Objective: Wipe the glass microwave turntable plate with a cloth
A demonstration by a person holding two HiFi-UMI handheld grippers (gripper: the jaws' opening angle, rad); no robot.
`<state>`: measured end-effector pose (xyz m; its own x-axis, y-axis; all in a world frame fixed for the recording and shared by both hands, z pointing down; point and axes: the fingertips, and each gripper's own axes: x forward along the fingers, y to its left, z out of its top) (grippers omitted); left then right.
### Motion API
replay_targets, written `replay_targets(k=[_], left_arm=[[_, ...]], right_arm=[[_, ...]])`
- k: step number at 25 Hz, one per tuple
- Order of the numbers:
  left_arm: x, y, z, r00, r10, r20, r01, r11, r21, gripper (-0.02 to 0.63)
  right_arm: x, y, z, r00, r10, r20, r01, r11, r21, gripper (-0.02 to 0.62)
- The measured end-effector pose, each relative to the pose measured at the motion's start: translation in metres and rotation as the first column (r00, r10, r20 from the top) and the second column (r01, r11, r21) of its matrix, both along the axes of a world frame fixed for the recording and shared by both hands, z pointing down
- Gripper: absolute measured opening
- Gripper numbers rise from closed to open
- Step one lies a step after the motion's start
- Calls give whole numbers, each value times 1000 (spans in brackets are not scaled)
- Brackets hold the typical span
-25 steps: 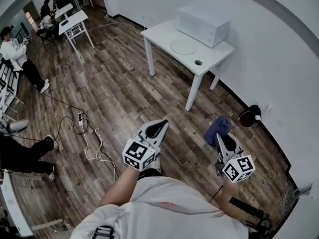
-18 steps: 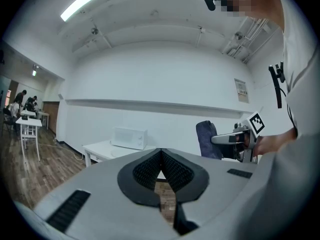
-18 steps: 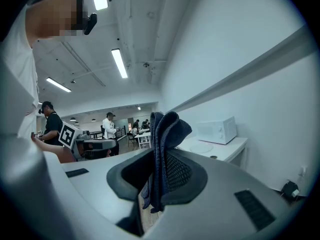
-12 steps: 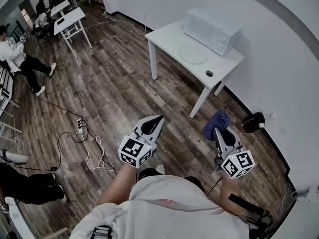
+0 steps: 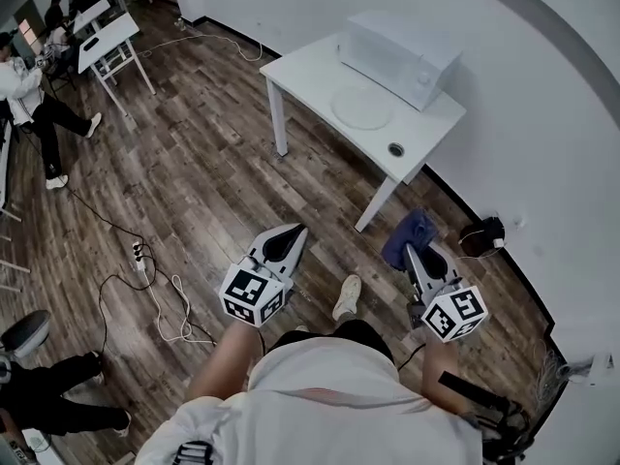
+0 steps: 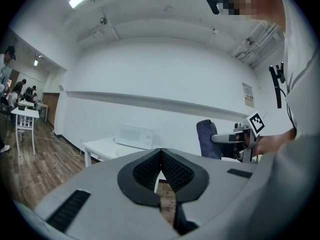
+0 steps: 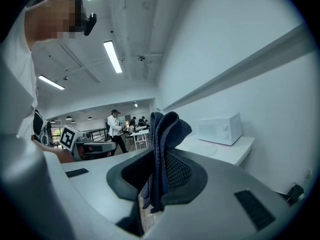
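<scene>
one cloth [image 5: 408,236], one plate [image 5: 362,108], two claws [image 5: 294,232] [image 5: 415,255]

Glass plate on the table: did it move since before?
No. The glass plate lies flat on the white table right in front of the microwave, with the round hole beside it, same as in both earlier pictures.

The cloth [image 7: 165,134] is draping over the right gripper's [image 5: 415,256] jaw tips, its lower folds disappearing between them. Far beyond the jaws, the glass plate [image 5: 361,108] is showing only faintly, and the small round object [image 5: 395,149] beside it is appearing too small to identify.
</scene>
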<state>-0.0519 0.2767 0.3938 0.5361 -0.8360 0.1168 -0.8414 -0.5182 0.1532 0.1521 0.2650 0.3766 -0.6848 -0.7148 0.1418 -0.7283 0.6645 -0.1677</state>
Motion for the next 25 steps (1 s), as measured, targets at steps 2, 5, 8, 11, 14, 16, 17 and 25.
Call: replay_targets(k=[2,5,8,11,14,16,17,25], left_arm=[[-2,-19,1,1000,-17,3,17,1000,-5,11],[-2,-50,2,999,-43,8,44,999,-12,11],[4,-85,-5,998,-63,10,63,998,5,10],[17,-123,-14,997,-70,16,69,997,22,11],[31,-161,-20,997,-74,17,74,997,26,11],[42,-184,-23,997,-76,19,75,997,28,10],[48,-194,-24,997,-75,23,74,997,29,11],[75,-251,-19,995,-93,43,92,996,11,11]], right_arm=[[-5,-24,2,1000,-22,10,22,1000,-1,61],[-8,-61,2,998,-52,27,52,999,8,61],[-5,-101,-2,997,-75,35,74,997,23,61],[6,-139,-9,995,-87,42,86,996,33,61],[21,-177,-14,995,-87,44,86,996,33,61],[33,-202,-15,995,-84,51,82,996,28,61],[38,-213,-15,995,-83,57,82,996,23,61],[63,-278,2,991,-88,101,91,996,-24,61]])
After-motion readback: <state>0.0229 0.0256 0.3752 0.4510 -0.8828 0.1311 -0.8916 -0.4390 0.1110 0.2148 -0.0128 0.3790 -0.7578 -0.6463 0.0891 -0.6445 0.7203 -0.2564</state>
